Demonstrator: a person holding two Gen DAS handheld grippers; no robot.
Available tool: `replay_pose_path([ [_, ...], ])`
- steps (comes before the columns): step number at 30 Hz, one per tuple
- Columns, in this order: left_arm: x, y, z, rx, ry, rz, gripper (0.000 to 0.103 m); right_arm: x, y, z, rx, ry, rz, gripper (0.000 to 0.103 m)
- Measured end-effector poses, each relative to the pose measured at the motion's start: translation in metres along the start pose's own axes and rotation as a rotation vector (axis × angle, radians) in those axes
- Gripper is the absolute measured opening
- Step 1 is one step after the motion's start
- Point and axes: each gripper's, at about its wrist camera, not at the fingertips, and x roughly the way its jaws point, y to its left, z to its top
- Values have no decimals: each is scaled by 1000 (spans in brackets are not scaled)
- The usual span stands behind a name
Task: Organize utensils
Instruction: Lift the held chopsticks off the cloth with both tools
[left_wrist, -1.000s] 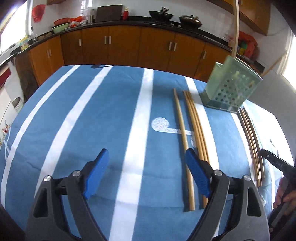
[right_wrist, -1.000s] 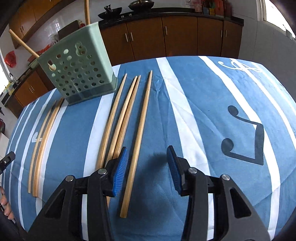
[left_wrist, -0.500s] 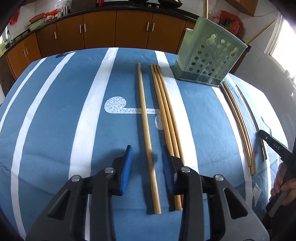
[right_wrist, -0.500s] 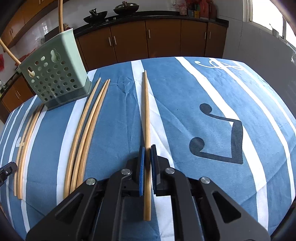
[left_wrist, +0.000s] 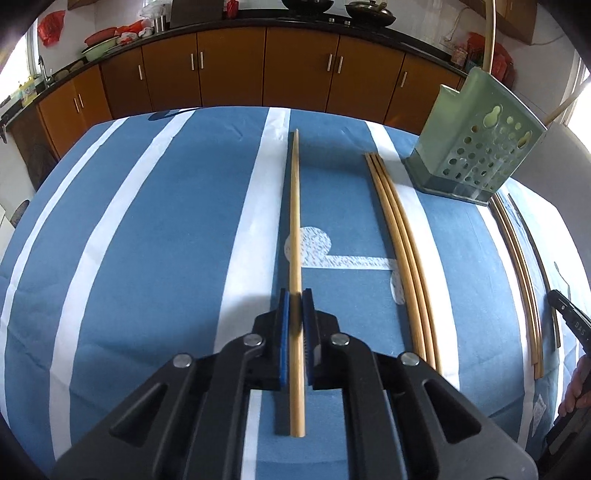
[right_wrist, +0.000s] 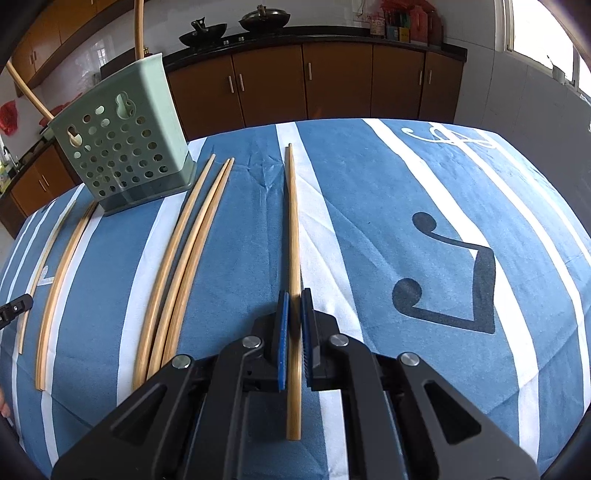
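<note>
In the left wrist view a long bamboo chopstick (left_wrist: 294, 221) runs straight away from me on the blue striped tablecloth. My left gripper (left_wrist: 295, 297) is closing on its near part, and the blue pads (left_wrist: 283, 332) press its sides. In the right wrist view my right gripper (right_wrist: 293, 297) is shut on another chopstick (right_wrist: 293, 221) that points the same way. The green perforated holder (left_wrist: 476, 147) (right_wrist: 122, 147) stands at the back between the two groups, with two chopsticks (right_wrist: 138, 26) sticking out of it.
Three loose chopsticks (left_wrist: 399, 240) lie right of my left gripper and three more (right_wrist: 184, 266) lie left of my right one. Further sticks (right_wrist: 62, 277) lie beyond the holder. A person's hand (left_wrist: 574, 387) shows at the right edge. Brown kitchen cabinets (left_wrist: 295, 66) stand behind the table (left_wrist: 129, 258).
My left gripper slid right, over the single chopstick, and went from wide open to shut on it. My right gripper closed on its chopstick half a second ago and has stayed put.
</note>
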Motion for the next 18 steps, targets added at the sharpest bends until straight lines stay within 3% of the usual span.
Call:
replay_pose_path([
  [10, -2, -7, -11, 35, -76, -11, 17, -1, -1, -1, 0, -9, 2, 8],
  [18, -2, -6, -10, 35, -77, -15, 18, -1, 0, -1, -11, -9, -11, 8],
])
